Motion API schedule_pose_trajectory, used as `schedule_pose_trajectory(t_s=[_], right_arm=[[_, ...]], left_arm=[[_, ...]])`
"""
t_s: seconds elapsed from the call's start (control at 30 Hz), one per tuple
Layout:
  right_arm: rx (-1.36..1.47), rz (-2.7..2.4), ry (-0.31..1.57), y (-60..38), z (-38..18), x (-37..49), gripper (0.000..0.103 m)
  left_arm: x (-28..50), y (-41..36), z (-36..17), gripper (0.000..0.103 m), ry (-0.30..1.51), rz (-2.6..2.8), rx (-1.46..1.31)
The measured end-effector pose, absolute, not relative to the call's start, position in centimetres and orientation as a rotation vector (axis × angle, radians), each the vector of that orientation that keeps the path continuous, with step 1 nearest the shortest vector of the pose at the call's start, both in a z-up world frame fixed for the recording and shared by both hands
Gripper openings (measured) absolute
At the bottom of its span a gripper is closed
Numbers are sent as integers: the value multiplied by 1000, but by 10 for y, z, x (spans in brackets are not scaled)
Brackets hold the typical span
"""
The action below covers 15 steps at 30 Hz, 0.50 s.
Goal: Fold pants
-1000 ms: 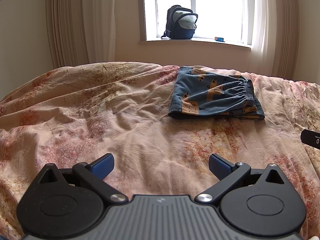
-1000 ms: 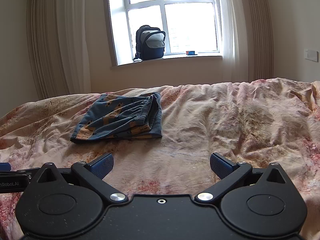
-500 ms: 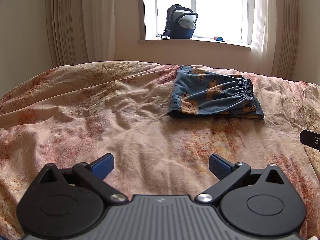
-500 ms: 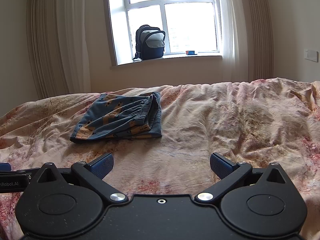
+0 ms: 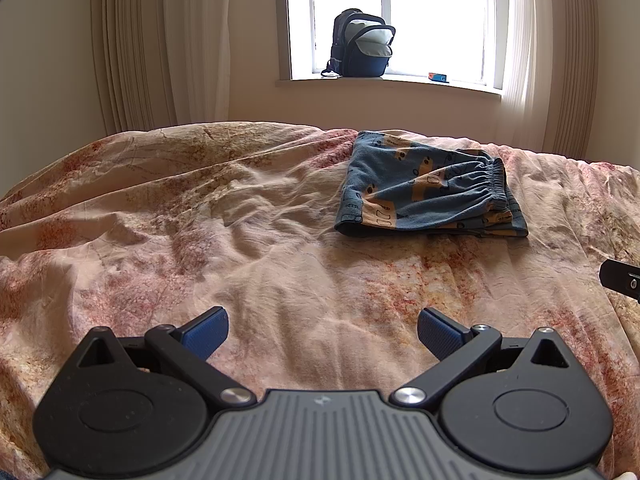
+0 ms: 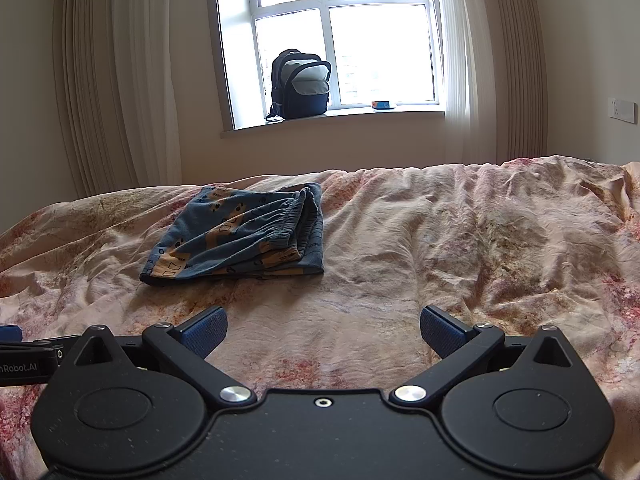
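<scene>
Blue patterned pants (image 5: 428, 194) lie folded in a compact stack on the bed, waistband on the right. In the right wrist view the pants (image 6: 240, 240) sit left of centre. My left gripper (image 5: 322, 334) is open and empty, low over the sheet, well short of the pants. My right gripper (image 6: 324, 334) is open and empty too, to the right of and nearer than the pants. Part of the right gripper shows at the right edge of the left wrist view (image 5: 622, 280); part of the left gripper shows at the left edge of the right wrist view (image 6: 24, 360).
The bed has a wrinkled pink floral sheet (image 5: 200, 240). A dark backpack (image 5: 360, 46) and a small blue box (image 5: 438, 77) sit on the windowsill beyond the bed. Curtains hang on both sides of the window.
Both views have shifted very slightly; the pants have not moved and both grippers stay open.
</scene>
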State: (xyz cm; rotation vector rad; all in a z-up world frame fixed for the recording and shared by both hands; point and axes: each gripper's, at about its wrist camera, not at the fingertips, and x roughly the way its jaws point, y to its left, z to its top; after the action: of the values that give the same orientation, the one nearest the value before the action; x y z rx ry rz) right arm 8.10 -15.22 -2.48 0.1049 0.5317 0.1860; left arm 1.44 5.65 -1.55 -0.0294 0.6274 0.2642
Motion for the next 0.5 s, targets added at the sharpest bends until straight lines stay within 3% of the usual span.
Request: schedule_pose_trajectory(t_s=[0.5], right_arm=[[105,187,535,-153,-26,81,103]], left_arm=[[17,54,-17,103,655,276,4]])
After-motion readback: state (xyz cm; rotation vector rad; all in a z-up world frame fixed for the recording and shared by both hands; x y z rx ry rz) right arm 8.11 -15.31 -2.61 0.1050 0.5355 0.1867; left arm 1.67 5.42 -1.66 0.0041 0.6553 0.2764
